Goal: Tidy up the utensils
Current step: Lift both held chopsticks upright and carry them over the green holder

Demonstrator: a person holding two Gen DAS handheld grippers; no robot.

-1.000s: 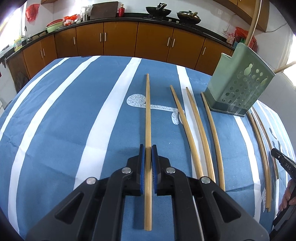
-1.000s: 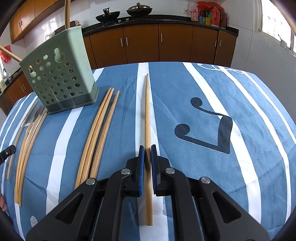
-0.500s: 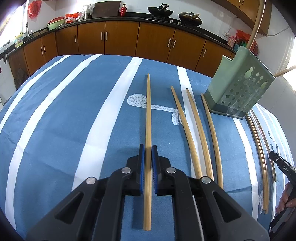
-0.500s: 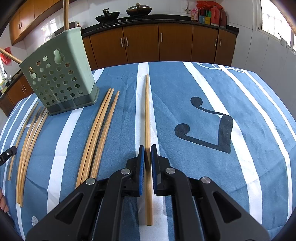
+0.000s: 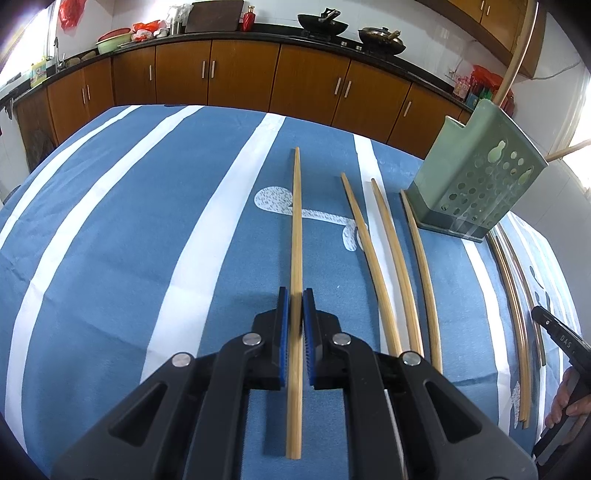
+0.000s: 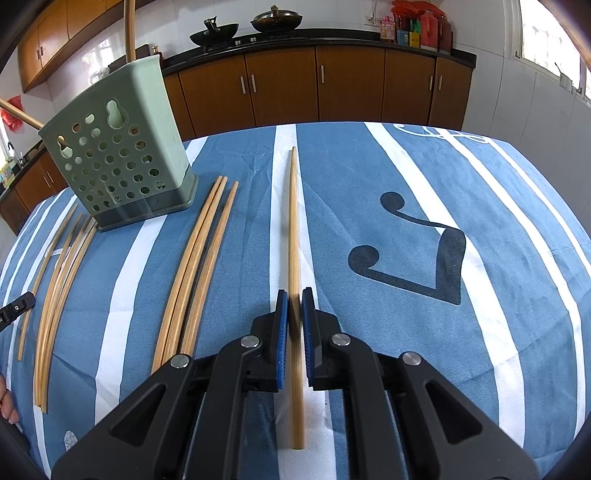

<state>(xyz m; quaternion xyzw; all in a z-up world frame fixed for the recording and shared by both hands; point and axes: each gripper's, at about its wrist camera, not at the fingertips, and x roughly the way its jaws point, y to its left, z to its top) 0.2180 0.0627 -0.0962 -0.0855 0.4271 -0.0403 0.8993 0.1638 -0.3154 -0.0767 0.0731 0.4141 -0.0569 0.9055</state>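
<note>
Nothing moved since earlier frame. Left wrist: left gripper (image 5: 294, 295) clamped on chopstick (image 5: 296, 221), tip at 12 o'clock, ready to lift; holder (image 5: 476, 184) at 2 o'clock. Right wrist: right gripper (image 6: 294, 295) clamped on second chopstick (image 6: 293, 221); holder (image 6: 118, 158) at 10 o'clock, loose chopsticks (image 6: 199, 258) beside it

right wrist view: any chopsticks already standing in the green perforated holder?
Yes, one long wooden chopstick sticks up out of the green perforated plastic holder, and another pokes out at its left side.
</note>
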